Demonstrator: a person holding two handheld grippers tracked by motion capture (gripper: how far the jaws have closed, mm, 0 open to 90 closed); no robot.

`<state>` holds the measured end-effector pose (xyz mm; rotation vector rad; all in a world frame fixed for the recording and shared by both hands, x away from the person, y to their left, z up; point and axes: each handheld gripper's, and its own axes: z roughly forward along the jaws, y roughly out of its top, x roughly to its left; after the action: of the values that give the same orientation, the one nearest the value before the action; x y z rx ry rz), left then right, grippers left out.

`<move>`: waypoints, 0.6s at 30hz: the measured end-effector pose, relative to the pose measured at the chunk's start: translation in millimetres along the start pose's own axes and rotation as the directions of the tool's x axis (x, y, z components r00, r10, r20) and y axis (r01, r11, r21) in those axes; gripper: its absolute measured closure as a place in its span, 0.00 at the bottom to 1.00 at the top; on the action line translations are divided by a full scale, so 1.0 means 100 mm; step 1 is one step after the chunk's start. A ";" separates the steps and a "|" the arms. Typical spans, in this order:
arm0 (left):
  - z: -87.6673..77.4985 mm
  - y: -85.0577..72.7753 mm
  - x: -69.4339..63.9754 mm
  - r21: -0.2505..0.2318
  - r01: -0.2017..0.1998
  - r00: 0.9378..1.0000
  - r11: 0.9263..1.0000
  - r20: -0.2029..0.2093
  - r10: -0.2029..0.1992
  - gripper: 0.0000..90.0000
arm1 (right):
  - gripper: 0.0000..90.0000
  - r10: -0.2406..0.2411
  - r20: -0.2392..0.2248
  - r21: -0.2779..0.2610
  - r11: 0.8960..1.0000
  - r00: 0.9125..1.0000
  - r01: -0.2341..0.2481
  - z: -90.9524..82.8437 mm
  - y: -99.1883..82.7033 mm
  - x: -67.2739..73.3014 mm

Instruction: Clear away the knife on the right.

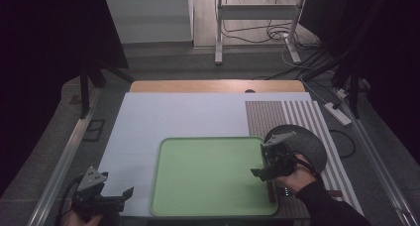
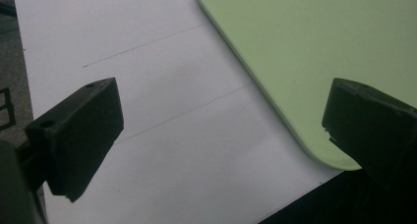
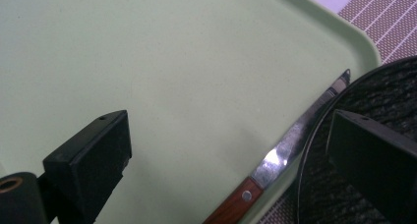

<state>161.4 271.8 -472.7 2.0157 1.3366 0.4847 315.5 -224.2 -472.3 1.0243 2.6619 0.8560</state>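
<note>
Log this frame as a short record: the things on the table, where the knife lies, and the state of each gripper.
surface: white sheet with a striped mat at its right
tray: green, bare middle
knife: wooden handle, steel blade, along the tray's right rim
plate: dark, round, right of the tray, on the mat
left gripper: open, over the sheet near a tray corner
right gripper: open, nothing between its jaws, above the knife

A white sheet (image 1: 163,119) is spread over the worktop (image 1: 213,85) beneath the left hand-held gripper. A striped mat (image 1: 297,114) is laid beyond the right hand-held gripper. Farther off, behind the worktop, a metal stand (image 1: 257,23), loose cables (image 1: 267,35) and a power strip (image 1: 338,113) are seen on the grey floor (image 1: 163,62).
</note>
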 end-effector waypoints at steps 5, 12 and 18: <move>0.00 0.00 0.00 0.000 0.002 1.000 1.000 0.001 -0.002 0.03 | 0.01 0.003 0.001 -0.005 1.000 1.000 -0.003 -0.04 -0.04 0.01; 0.00 0.00 0.01 -0.001 0.004 1.000 1.000 0.001 -0.004 0.03 | 0.01 -0.001 0.003 -0.010 1.000 1.000 0.001 -0.10 -0.11 0.01; 0.00 0.00 0.01 0.001 0.005 1.000 1.000 0.001 -0.005 0.03 | 0.00 0.003 0.015 -0.025 1.000 1.000 -0.003 -0.18 -0.17 0.00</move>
<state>161.5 272.4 -472.9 2.0127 1.3409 0.4813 299.2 -242.7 -467.2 1.0251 2.6311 0.8756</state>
